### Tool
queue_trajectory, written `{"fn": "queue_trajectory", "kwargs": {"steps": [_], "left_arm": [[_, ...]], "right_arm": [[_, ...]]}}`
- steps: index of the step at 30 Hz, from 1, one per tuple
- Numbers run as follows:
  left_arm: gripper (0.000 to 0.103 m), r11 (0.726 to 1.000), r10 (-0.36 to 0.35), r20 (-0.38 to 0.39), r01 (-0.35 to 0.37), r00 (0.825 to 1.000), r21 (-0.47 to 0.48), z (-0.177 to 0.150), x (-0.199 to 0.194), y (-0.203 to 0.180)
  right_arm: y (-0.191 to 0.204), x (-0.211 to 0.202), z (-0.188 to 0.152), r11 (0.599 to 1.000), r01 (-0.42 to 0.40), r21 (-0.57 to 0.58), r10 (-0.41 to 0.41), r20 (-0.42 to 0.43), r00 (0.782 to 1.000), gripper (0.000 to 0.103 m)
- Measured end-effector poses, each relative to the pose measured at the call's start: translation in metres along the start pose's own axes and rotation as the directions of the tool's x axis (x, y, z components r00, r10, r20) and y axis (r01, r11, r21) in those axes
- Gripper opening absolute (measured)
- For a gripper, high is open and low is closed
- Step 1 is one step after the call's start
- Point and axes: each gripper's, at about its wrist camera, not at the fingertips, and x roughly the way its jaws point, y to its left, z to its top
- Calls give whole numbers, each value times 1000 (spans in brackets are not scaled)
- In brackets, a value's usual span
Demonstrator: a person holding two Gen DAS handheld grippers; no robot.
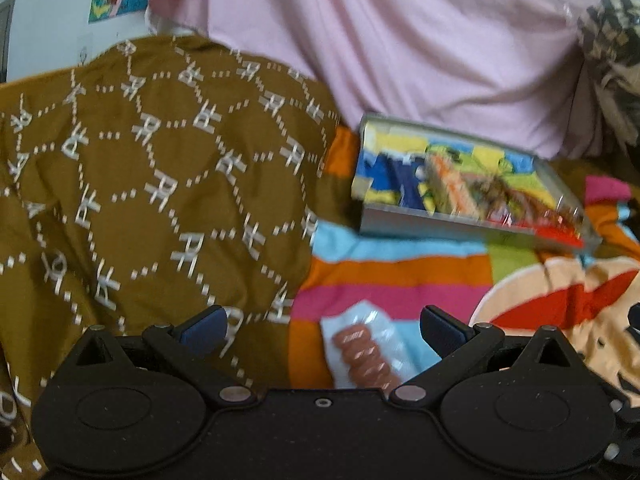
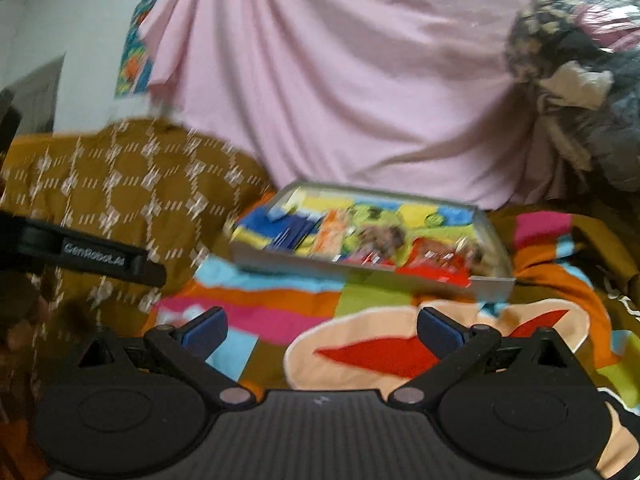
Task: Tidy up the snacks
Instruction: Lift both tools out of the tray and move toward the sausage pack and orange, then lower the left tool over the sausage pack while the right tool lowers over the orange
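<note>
A shallow grey tray [image 1: 400, 226] [image 2: 280, 259] lies on a bright striped blanket, holding several snack packets in blue, orange, brown and red wrappers. In the left wrist view a pale blue packet of brown biscuits [image 1: 366, 354] lies on the blanket, between and just below my open left gripper [image 1: 324, 326], not touched by either finger. My right gripper [image 2: 322, 330] is open over the blanket in front of the tray, with nothing between its fingers. The left gripper's black body [image 2: 80, 256] shows at the left of the right wrist view.
A mustard-brown patterned cloth [image 1: 152, 184] [image 2: 132, 204] is heaped at the left. A pink sheet [image 1: 400, 52] [image 2: 340, 80] hangs behind the tray. A bundle of dark and patterned fabric [image 2: 580, 80] sits at the right. The striped blanket [image 1: 392, 276] [image 2: 280, 304] covers the surface.
</note>
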Motion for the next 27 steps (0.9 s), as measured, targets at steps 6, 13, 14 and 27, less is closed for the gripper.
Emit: {"fn": "queue_trajectory", "kwargs": {"steps": [6,13,14,27], "left_arm": [[102,1000,7,-66,-7,998,-1,-13,12,7],[102,1000,2,-115,0,993,17,-21,24,4],[102,1000,1,-120,1,993,19,-21,26,3],[102,998,-11,-164,20,986,55,-24,45,-10]], "right_arm": [[27,15,-13,992,-61,-114,44,-147,988,103],[35,30,-25,987,-94,-128,54,-289,956,103],[35,32,-26,989,-96,-116,56,-307,950,103],[34,48,-31,986,-140,-88,91,-418,904,103]]}}
